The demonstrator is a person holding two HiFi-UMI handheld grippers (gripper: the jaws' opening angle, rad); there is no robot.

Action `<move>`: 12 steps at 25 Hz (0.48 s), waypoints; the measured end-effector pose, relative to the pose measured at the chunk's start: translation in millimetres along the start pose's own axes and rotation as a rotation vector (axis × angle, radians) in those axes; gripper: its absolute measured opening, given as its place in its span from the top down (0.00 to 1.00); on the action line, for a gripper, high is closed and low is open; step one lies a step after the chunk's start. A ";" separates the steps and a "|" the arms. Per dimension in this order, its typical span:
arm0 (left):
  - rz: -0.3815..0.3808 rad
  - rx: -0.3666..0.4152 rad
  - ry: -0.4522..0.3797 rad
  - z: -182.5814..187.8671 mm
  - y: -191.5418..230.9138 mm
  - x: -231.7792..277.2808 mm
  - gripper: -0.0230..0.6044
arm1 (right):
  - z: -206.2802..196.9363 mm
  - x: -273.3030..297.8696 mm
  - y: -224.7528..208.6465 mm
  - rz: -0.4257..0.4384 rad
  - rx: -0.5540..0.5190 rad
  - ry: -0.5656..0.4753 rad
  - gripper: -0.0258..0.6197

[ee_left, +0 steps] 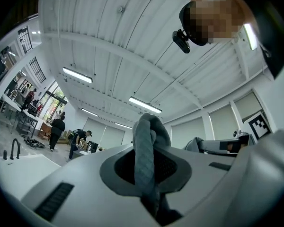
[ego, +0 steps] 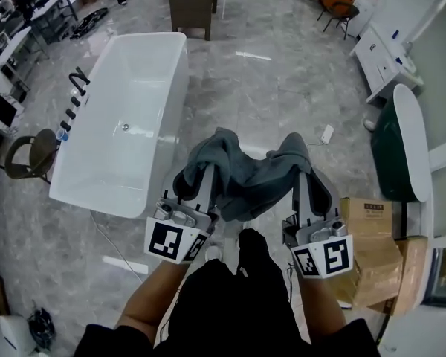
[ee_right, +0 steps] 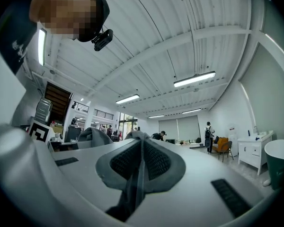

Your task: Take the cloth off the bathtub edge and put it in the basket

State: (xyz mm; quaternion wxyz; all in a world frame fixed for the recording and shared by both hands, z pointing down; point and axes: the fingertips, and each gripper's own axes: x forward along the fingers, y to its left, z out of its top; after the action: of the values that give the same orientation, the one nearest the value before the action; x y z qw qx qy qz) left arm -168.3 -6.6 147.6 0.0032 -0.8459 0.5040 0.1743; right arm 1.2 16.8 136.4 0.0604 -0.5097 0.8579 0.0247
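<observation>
A grey-teal cloth (ego: 249, 177) hangs in the air between my two grippers, in front of the person's body and to the right of the white bathtub (ego: 177, 103). My left gripper (ego: 207, 168) is shut on the cloth's left end, and a fold of cloth (ee_left: 149, 141) stands up out of its closed jaws. My right gripper (ego: 302, 163) is shut on the right end, with a thin strip of cloth (ee_right: 137, 136) pinched in its seam. Both grippers (ee_left: 149, 162) (ee_right: 141, 167) point up at the ceiling. A dark green container with a white rim (ego: 401, 143) stands at the right.
Cardboard boxes (ego: 375, 255) lie right of the person's legs. A black faucet (ego: 78, 76) stands at the tub's left side and a chair (ego: 30, 155) beyond it. A dark table (ego: 193, 2) and a white cabinet (ego: 383, 50) stand farther off. People move about in the background.
</observation>
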 end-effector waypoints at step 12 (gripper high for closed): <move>0.077 -0.008 0.014 15.9 12.1 42.6 0.90 | 16.9 39.0 -22.4 0.070 0.075 -0.043 0.90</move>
State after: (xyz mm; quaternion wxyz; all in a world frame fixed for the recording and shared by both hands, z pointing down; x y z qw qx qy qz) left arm -164.9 -46.0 122.0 -0.0104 -0.8272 0.5353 0.1705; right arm 3.7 -26.1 115.1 0.0969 -0.4762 0.8740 0.0054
